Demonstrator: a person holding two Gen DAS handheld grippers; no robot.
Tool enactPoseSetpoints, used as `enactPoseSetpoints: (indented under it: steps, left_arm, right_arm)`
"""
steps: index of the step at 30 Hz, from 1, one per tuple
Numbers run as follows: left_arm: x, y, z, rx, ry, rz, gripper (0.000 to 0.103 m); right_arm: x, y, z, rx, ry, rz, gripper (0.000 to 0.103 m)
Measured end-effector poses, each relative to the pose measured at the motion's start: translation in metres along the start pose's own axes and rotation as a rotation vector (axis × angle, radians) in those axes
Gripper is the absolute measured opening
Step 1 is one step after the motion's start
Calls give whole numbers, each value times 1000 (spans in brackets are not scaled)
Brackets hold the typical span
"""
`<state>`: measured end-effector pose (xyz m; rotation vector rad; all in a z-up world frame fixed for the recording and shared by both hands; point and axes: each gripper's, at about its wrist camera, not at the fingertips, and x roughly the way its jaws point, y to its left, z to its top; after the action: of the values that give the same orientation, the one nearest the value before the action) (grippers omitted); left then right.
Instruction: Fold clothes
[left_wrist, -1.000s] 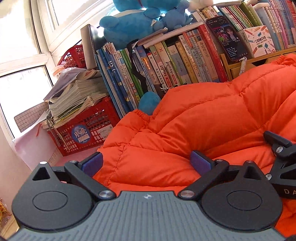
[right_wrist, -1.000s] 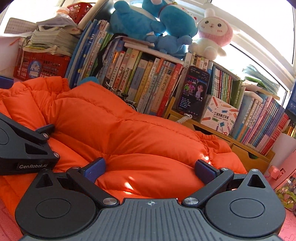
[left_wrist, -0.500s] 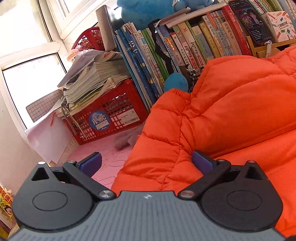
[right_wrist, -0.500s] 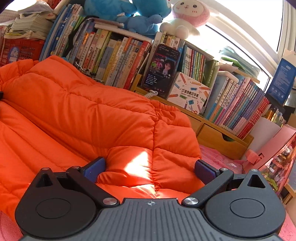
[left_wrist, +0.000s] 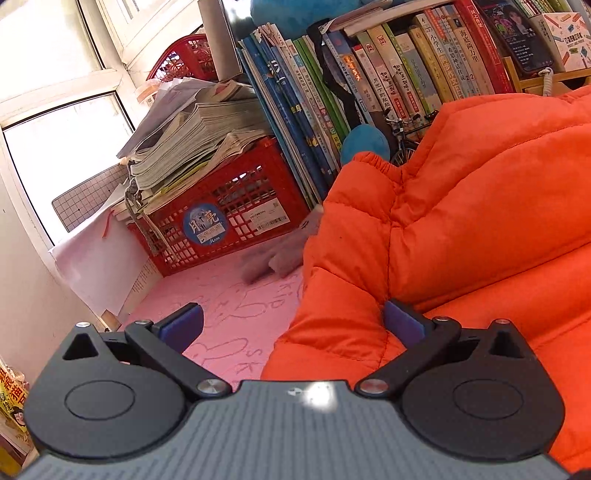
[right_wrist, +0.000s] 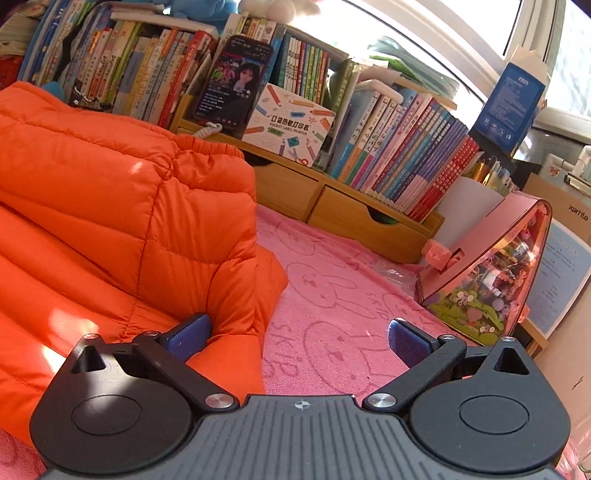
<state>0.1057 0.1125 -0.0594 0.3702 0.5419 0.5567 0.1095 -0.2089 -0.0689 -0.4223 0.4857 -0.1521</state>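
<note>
- On the pink towel-like cloth printed with rabbit outlines (left_wrist: 229, 325), a puffy quilted orange down jacket (left_wrist: 461, 229) is lying bunched, filling the right of the left wrist view and the left of the right wrist view.
- The left gripper (left_wrist: 291, 325) is standing wide open with nothing in its grasp; the jacket's left edge is sitting between its blue-padded fingers (left_wrist: 400, 325), the right one touching fabric.
- Only the left view is showing a red plastic crate (left_wrist: 229, 218) with a round blue sticker reading "Moon", and stacked magazines (left_wrist: 192, 136) on top.
- The right gripper (right_wrist: 299, 339) is likewise gaping and empty, its left pad pressing against the jacket's right edge.
- Only the right view is showing a white box (right_wrist: 291, 125) lettered "POCKET LABEL PRINTER", wooden drawers (right_wrist: 347, 210), and a pink house-shaped model (right_wrist: 491, 266).
</note>
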Motion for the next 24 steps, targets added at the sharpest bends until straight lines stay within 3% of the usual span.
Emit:
enactPoseSetpoints:
  steps: [19, 24]
  left_arm:
    - [4, 20, -9, -13, 25, 34, 103]
    - [6, 26, -10, -35, 37, 16, 103]
  right_arm:
    - [21, -26, -6, 106, 155, -29, 102]
    - [21, -27, -7, 109, 159, -34, 102]
